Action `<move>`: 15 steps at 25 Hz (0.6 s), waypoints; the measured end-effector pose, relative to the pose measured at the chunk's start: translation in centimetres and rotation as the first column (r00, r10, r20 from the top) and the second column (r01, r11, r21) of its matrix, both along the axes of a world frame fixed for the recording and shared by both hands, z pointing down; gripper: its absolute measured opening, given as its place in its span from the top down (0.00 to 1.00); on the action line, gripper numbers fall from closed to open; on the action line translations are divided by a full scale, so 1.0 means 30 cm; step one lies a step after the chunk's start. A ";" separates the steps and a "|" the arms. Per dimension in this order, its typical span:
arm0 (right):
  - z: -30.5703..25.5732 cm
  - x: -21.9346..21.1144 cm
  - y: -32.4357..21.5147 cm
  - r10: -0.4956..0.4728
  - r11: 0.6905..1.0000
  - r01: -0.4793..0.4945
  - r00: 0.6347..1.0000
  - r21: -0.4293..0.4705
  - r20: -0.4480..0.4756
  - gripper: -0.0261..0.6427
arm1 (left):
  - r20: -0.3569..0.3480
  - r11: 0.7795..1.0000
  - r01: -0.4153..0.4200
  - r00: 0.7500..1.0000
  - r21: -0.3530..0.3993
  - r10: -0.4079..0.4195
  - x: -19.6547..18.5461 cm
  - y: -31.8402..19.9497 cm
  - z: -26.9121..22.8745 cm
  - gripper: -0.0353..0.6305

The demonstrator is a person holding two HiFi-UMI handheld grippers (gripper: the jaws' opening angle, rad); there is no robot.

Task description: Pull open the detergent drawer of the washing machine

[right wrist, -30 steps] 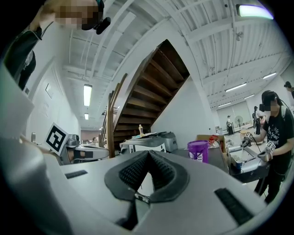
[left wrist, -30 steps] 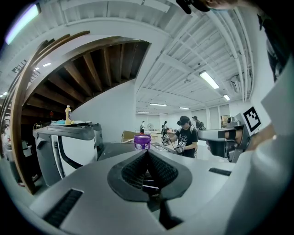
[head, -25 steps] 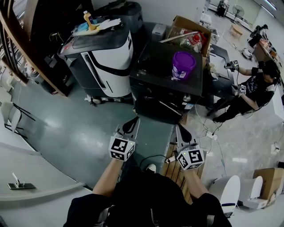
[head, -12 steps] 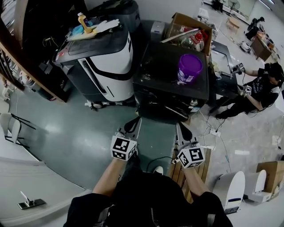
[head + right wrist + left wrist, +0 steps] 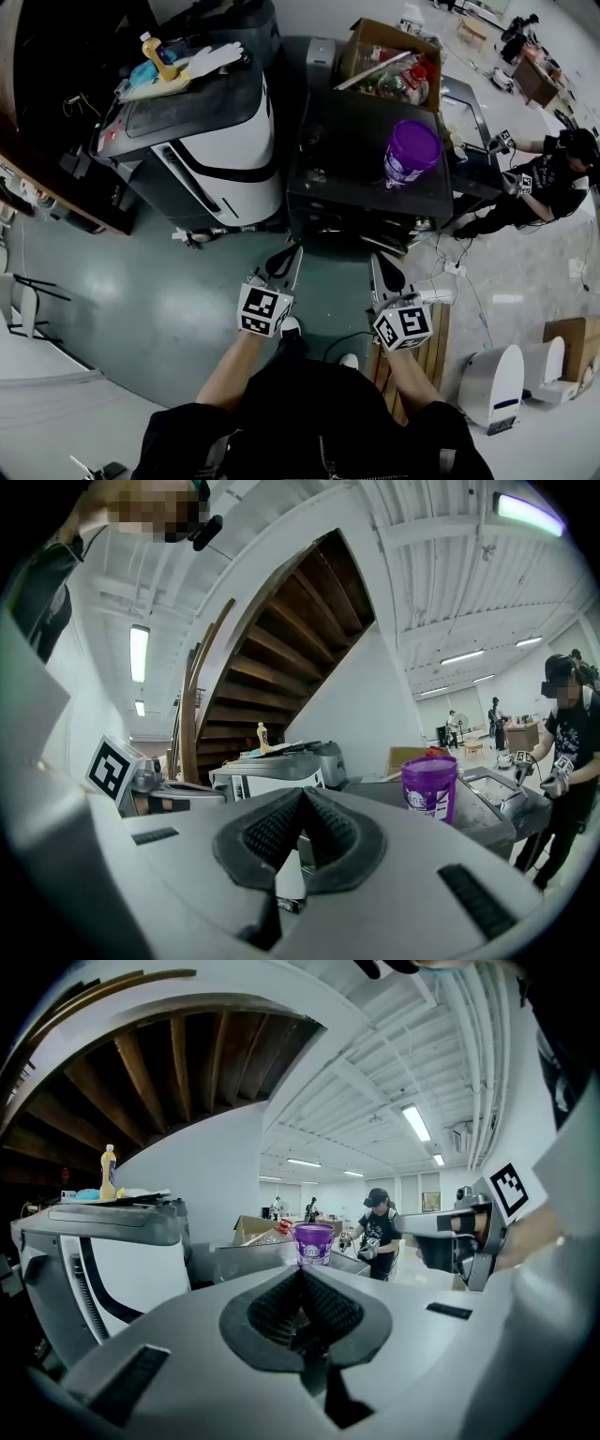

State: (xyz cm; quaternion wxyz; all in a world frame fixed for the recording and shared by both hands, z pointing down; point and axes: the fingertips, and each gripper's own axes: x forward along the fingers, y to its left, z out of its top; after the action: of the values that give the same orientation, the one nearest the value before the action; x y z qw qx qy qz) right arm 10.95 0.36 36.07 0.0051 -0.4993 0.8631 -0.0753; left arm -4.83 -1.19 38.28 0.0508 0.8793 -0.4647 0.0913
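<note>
The dark washing machine (image 5: 356,131) stands straight ahead, with a purple bucket (image 5: 412,153) on its top. Its front panel (image 5: 361,234) is in shadow, and I cannot make out the detergent drawer there. My left gripper (image 5: 289,251) hovers just short of the front's left part, shut and empty. At the front's right part, my right gripper (image 5: 377,258) is also shut with nothing in it. In the left gripper view the closed tips (image 5: 302,1269) point at the bucket (image 5: 313,1242). In the right gripper view the tips (image 5: 302,791) meet left of the bucket (image 5: 429,786).
A white and grey machine (image 5: 216,131) stands left of the washer, with a bottle (image 5: 150,49) on top. Behind is a cardboard box (image 5: 389,61). Another person (image 5: 548,178) works at the right. A wooden pallet (image 5: 427,347) and cables lie by my right side.
Both grippers and I have moved forward toward the washing machine, which now sits closer. Both pairs of jaws stayed shut.
</note>
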 end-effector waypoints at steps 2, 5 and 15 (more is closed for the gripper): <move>0.001 -0.043 -0.034 0.013 1.000 -0.013 1.000 0.001 -0.006 0.95 | -0.002 1.000 -0.029 1.000 -0.004 0.029 -0.030 -0.037 0.011 0.92; 0.004 -0.100 -0.079 0.034 0.999 -0.034 0.999 0.002 -0.012 0.95 | -0.002 0.996 -0.091 0.996 -0.018 0.091 -0.048 -0.077 0.026 0.92; 0.007 -0.198 -0.119 0.093 0.996 -0.093 0.995 -0.003 -0.045 0.95 | -0.046 0.988 -0.151 0.988 -0.012 0.151 -0.110 -0.155 0.036 0.92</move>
State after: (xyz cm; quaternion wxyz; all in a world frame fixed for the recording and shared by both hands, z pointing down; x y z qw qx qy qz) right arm 5.03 -3.21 36.26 -0.0120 -0.5406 0.8386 -0.0659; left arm -8.12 -5.85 39.36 0.0608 0.9133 -0.3949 0.0786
